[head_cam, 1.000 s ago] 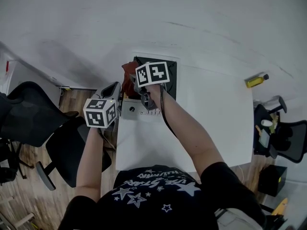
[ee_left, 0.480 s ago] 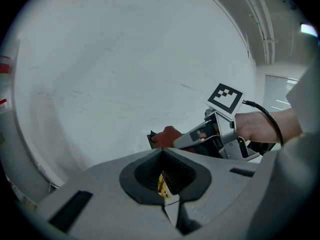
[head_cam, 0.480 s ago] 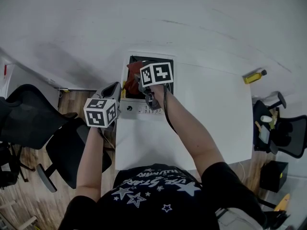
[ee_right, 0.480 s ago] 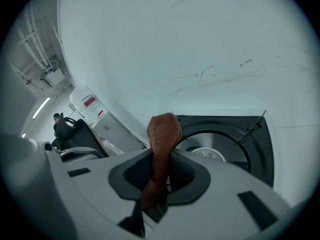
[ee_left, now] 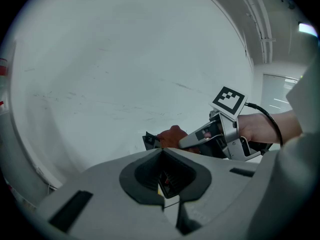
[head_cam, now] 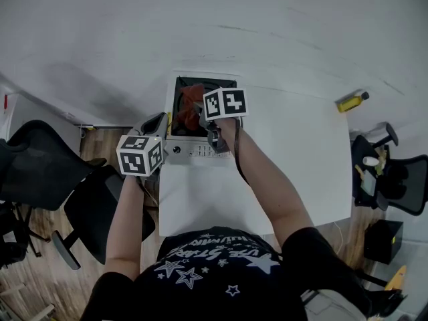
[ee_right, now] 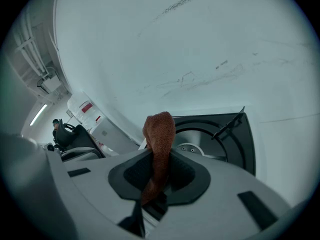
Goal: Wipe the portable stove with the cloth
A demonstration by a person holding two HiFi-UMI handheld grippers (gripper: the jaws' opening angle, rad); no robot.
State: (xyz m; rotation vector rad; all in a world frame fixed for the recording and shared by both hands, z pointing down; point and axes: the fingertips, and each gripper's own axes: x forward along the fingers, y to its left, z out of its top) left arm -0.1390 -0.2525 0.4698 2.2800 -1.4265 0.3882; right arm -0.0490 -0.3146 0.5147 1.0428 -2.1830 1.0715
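Observation:
The portable stove (head_cam: 221, 84) sits at the far left end of the white table, black top toward the wall and silver control panel (head_cam: 190, 150) toward me. My right gripper (head_cam: 200, 118) is shut on a red-brown cloth (head_cam: 191, 112), which rests on the left part of the stove top. In the right gripper view the cloth (ee_right: 160, 131) sticks up from the jaws (ee_right: 159, 159), with the round burner (ee_right: 200, 146) behind it. My left gripper (head_cam: 158, 126) hovers just off the stove's left side. Its jaws (ee_left: 161, 154) meet with nothing between them.
A yellow bottle (head_cam: 352, 101) lies at the far right of the table (head_cam: 301, 166). Black office chairs stand to the left (head_cam: 40, 172) and right (head_cam: 401, 192). A white wall runs directly behind the stove.
The right gripper has slid the cloth rightward, from the stove's left edge onto its top. The left gripper has stayed where it was.

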